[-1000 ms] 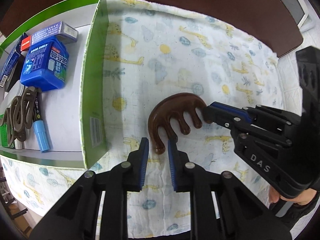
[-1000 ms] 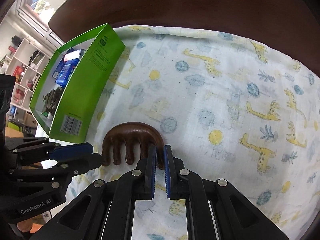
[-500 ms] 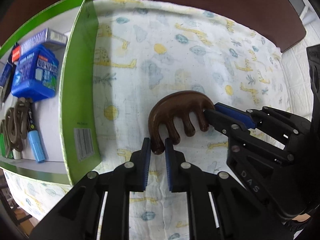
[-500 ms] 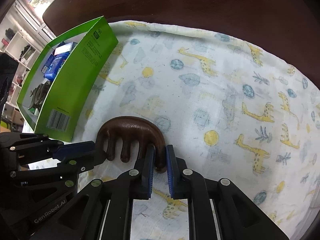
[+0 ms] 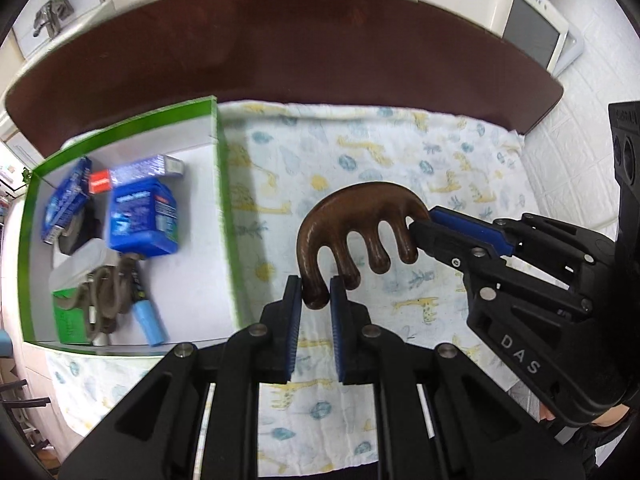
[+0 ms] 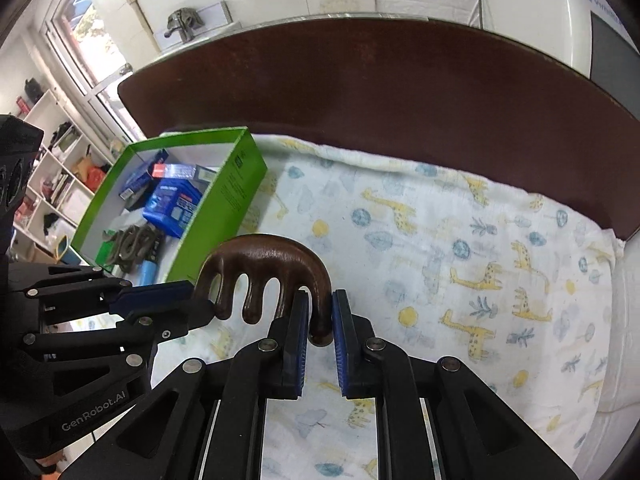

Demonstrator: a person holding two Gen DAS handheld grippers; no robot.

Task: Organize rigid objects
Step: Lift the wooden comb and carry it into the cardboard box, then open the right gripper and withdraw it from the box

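- Giraffe-print cloth [image 5: 400, 168] covers the brown table [image 5: 280, 52]; at its left end stands the green box [image 5: 219, 216], already holding packets and a marker.
- We hold the comb [image 5: 360, 216] in the air over the cloth, beside the box and outside it.
- Our left gripper [image 5: 315, 296] is clamped on one end tooth, and our right gripper [image 6: 320, 320] is clamped on the opposite end tooth.
- We judge the carry goes best with both hands level and in step, so the comb does not twist, and clearing the box wall before we lower.
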